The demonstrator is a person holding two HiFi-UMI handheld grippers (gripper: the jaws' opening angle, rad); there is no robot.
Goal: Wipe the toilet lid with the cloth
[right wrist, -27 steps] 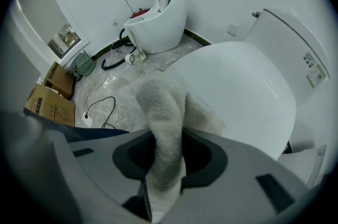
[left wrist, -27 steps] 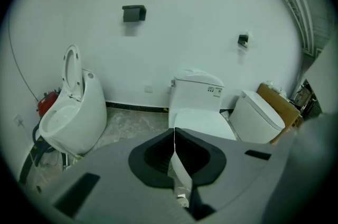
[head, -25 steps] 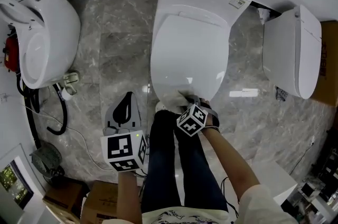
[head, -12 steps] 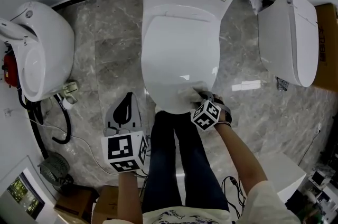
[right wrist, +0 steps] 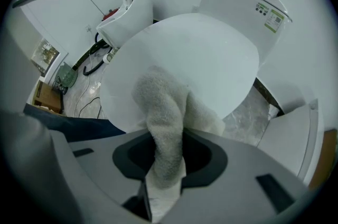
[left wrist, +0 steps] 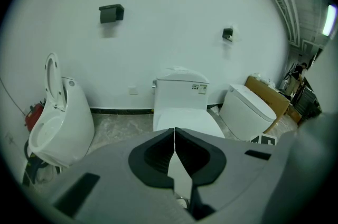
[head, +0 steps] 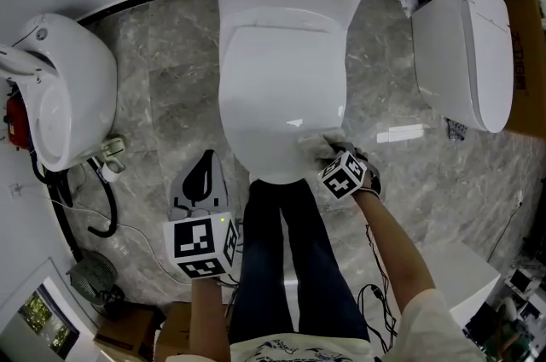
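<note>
A white toilet with its lid (head: 281,96) down stands in the middle of the head view. My right gripper (head: 328,157) is shut on a whitish fluffy cloth (head: 317,144), which lies pressed on the lid's near right rim. In the right gripper view the cloth (right wrist: 163,112) bulges out from between the jaws onto the lid (right wrist: 195,54). My left gripper (head: 205,181) hangs low at the left, off the toilet, over the floor. In the left gripper view its jaws (left wrist: 174,136) meet with nothing between them, and the toilet (left wrist: 182,106) stands ahead.
A second white toilet (head: 55,91) with raised lid stands at the left, with black hoses (head: 90,198) on the floor beside it. A third white toilet (head: 465,53) stands at the right. The person's dark trouser legs (head: 294,266) are just below the bowl. Grey marble floor (head: 171,87) surrounds all.
The right gripper has slid the cloth to the right along the lid's near rim. The head view has shifted, so the toilet sits further left. The left gripper has stayed put.
</note>
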